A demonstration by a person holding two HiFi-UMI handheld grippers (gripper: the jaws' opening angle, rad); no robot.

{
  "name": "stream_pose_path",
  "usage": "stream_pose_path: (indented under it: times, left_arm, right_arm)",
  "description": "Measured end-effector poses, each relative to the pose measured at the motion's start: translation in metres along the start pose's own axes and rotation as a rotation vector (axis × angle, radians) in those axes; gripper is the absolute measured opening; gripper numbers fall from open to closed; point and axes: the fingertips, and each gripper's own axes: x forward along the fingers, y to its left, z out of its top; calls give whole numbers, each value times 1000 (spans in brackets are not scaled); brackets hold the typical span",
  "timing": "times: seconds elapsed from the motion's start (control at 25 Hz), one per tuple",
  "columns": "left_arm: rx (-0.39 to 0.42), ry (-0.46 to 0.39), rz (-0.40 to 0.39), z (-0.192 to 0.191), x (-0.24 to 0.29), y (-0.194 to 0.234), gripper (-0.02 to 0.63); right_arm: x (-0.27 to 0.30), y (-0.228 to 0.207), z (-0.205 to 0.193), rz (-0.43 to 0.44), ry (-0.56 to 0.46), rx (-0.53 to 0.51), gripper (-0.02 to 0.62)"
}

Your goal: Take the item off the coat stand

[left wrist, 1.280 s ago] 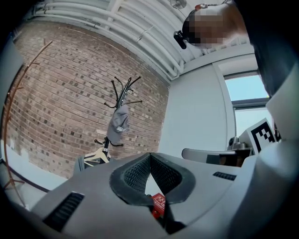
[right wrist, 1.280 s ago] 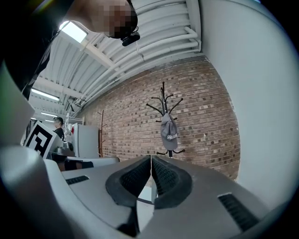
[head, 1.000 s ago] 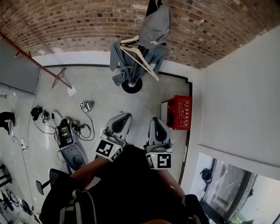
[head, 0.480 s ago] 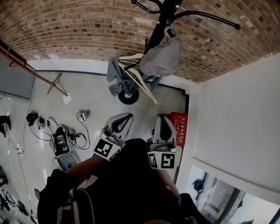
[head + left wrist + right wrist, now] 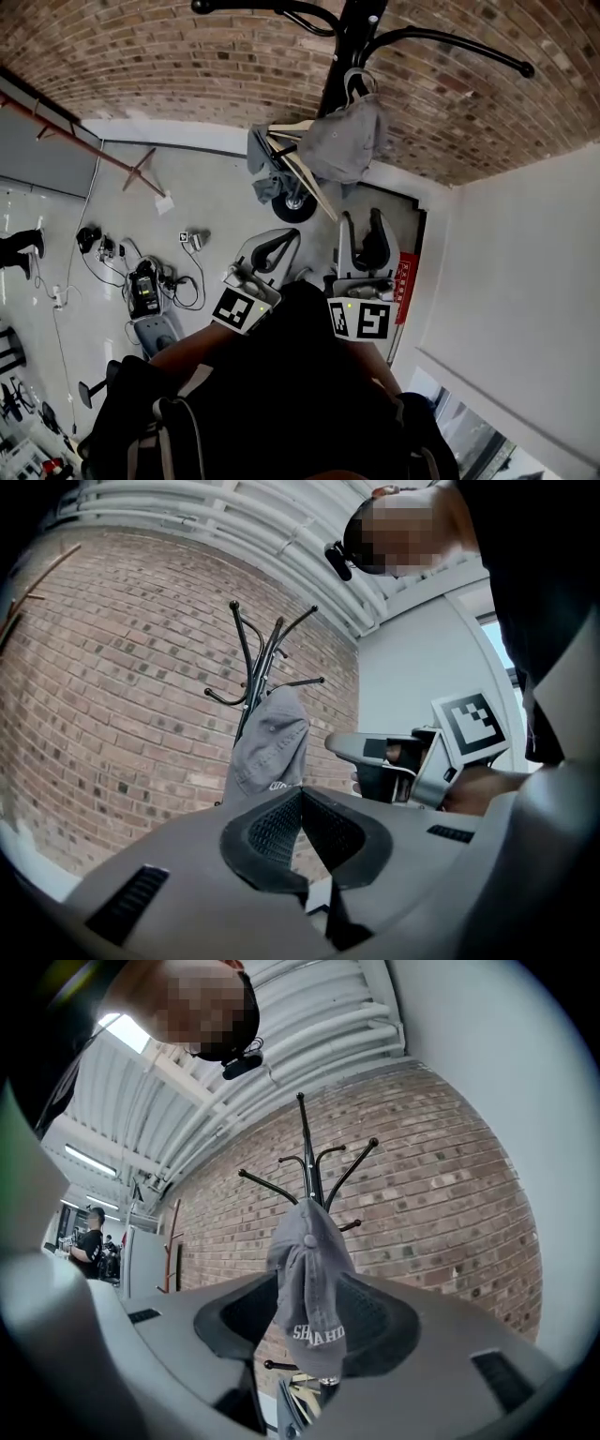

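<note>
Hanging item: grey cloth baseball cap point(image 5: 342, 141) with white lettering, hooked high on the stand, its crown sagging down
Stand: black metal coat stand point(image 5: 352, 42) with curved hook arms, against the red brick wall point(image 5: 141, 56); its round base sits on the grey floor point(image 5: 206, 197)
Right gripper: right gripper point(image 5: 362, 223) points up at the cap, its jaws apart and opening; in the right gripper view the cap shows in the gap between them, but the pads do not touch it
Left gripper: left gripper point(image 5: 274, 246) is just beside the right one, its jaw tips together with nothing held
In the way: pale wooden clothes hanger point(image 5: 305, 173) hangs on the stand just below the cap, one arm slanting out toward the grippers; a grey-blue garment point(image 5: 267, 155) is draped behind it
Right side: white wall point(image 5: 525, 262); red plastic crate point(image 5: 406, 281) at its foot, partly hidden by the right gripper
Left side: cables and black devices point(image 5: 141, 281) lie scattered on the floor, well apart from the stand
</note>
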Motion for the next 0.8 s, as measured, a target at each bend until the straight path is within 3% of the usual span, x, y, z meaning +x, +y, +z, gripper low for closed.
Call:
stream_pose_path:
  times: [0.32,0.52,0.6,0.8]
  left_arm:
    - [33,-7,61,1,21,16,18]
    - [66,-31,85,7,26,27,18]
    - [99,-41,84,9,27,26,18]
    - [104,-43,83,10,34,30,18]
  right_arm:
    - [46,-5,4,74,-15,-28,202]
    - [63,-3,7,76,-43,-42,202]
    - [65,-2,9,83,-72,-49,111]
    - [66,-6,21,95,-121,-38,62]
